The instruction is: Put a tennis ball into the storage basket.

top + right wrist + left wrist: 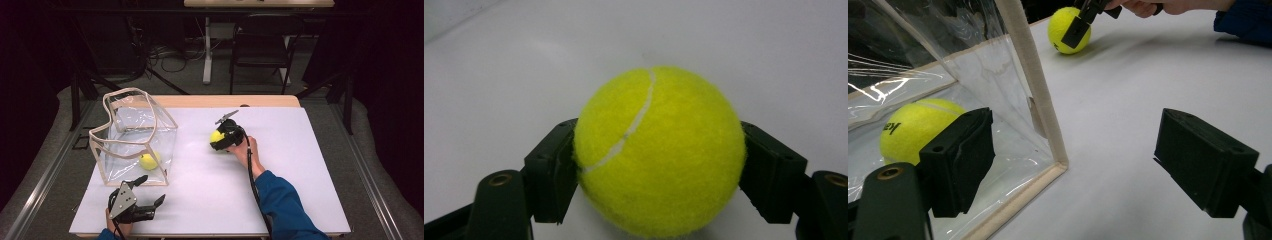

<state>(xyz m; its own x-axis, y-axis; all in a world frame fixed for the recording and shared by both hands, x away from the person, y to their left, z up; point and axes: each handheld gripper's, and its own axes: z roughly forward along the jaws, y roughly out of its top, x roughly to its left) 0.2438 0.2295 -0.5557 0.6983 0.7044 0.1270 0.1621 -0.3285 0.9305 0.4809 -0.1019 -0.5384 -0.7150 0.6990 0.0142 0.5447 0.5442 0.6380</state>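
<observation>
Right gripper [220, 138]: it is closed on a tennis ball [659, 152], with one black pad pressed on each side of the ball.
Held ball: it is seen on the white table top [280, 165], well to the right of the clear bag [135, 135] in the high view. In the left gripper view it rests on the table, far past the bag's corner.
Right hand [243, 147]: it is wrapped around the back of the right gripper, on the side away from the bag. A blue sleeve [282, 202] is seen behind it.
Left gripper [148, 189]: its jaws are spread wide and nothing is held between them. It is kept just in front of the bag, near the bag's closest corner.
Left jaws: one is seen right in front of the bag's clear wall, the other is out over the bare table beside the bag.
Clear bag: it is stood on the table with its top open. Its edges are trimmed with a pale band [1030, 75].
Second ball [149, 160]: it is lying inside the bag, low down by the near wall. Through the clear wall it is seen partly behind the left jaw.
</observation>
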